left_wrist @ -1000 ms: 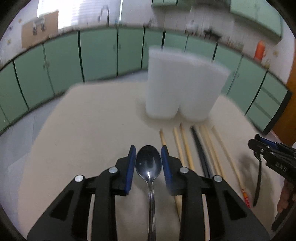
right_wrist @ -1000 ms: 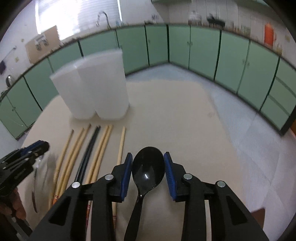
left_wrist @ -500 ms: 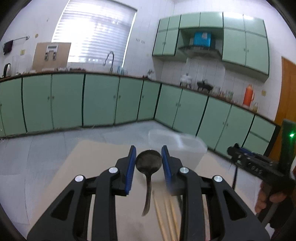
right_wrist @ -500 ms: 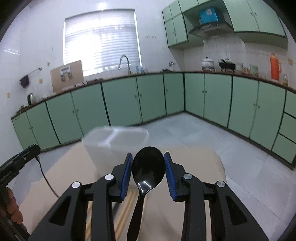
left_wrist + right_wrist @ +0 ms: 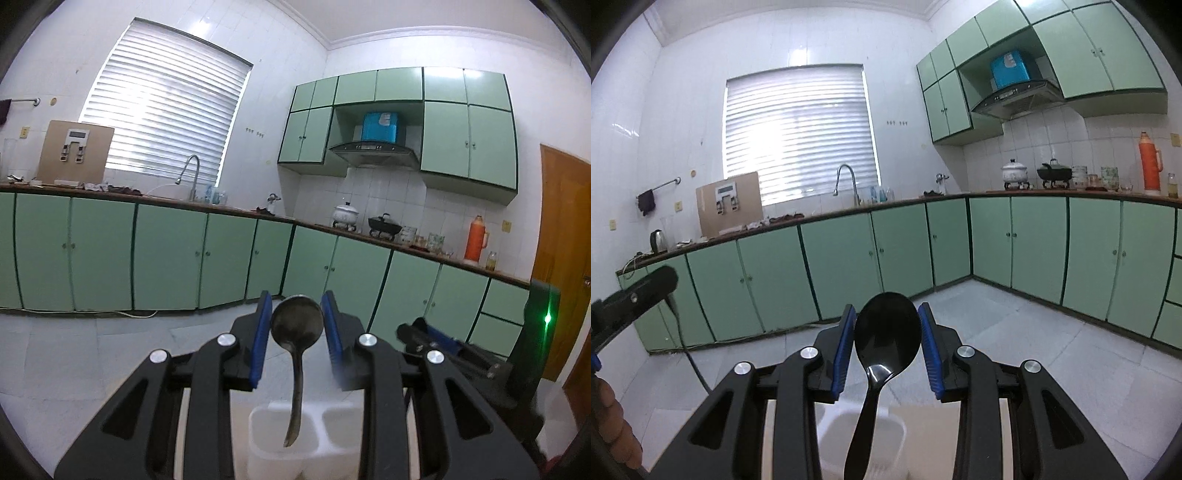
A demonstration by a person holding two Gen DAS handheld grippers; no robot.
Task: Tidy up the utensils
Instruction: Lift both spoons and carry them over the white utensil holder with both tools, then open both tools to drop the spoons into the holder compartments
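My left gripper [image 5: 296, 326] is shut on a metal spoon [image 5: 296, 332], bowl up, handle hanging down over the white two-compartment utensil holder [image 5: 317, 439] directly below. My right gripper [image 5: 887, 332] is shut on a black plastic spoon [image 5: 886, 339], bowl up, its handle pointing down above the same white holder [image 5: 860, 439]. Both grippers are raised and tilted up toward the kitchen wall. The right gripper shows at the right of the left wrist view [image 5: 443, 343]; the left gripper shows at the left edge of the right wrist view [image 5: 631, 299]. The chopsticks on the table are out of view.
The beige tabletop [image 5: 927, 443] shows only as a strip around the holder. Green base cabinets [image 5: 166, 258] and a grey tiled floor [image 5: 1034, 332] fill the background. A wooden door [image 5: 561, 258] stands at the right.
Both grippers have lifted from the table and tilted upward with their spoons. The spoon handles now hang above the white holder; the chopsticks have dropped out of view.
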